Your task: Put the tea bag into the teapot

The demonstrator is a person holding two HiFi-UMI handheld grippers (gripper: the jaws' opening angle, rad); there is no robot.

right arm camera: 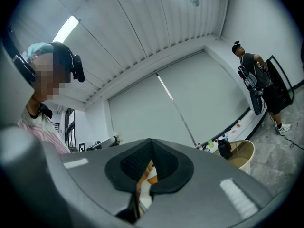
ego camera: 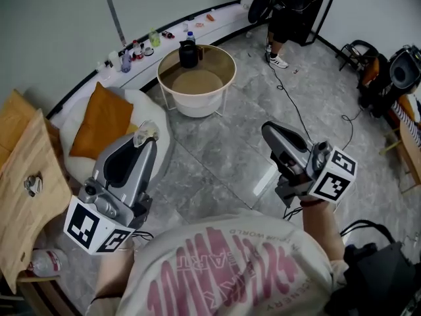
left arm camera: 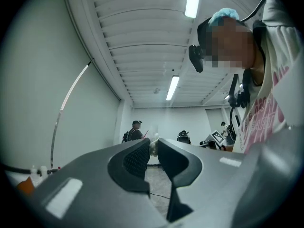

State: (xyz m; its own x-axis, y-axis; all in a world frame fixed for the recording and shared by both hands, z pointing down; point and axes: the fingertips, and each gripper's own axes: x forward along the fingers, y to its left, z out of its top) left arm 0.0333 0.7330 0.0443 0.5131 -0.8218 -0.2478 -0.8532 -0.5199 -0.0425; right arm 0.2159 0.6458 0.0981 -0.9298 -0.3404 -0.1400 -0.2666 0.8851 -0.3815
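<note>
A pale tea bag (ego camera: 145, 131) is pinched at the tip of my left gripper (ego camera: 148, 141), which is shut on it at the lower left of the head view. In the left gripper view the tea bag (left arm camera: 153, 148) shows as a small pale lump between the nearly closed jaws of the left gripper (left arm camera: 153, 143). The black teapot (ego camera: 189, 52) stands on the far side of a round, cream, high-rimmed table (ego camera: 168, 88), well ahead of both grippers. My right gripper (ego camera: 266, 129) is shut with nothing in it. The right gripper view shows the teapot (right arm camera: 224, 147) far off to the right.
An orange cushion (ego camera: 102, 120) lies on a white beanbag (ego camera: 158, 120) between my left gripper and the round table. A wooden table (ego camera: 26, 196) is at the left. Bottles (ego camera: 135, 50) line the curved ledge. A person (ego camera: 289, 12) stands at the back, and cables (ego camera: 296, 114) cross the floor.
</note>
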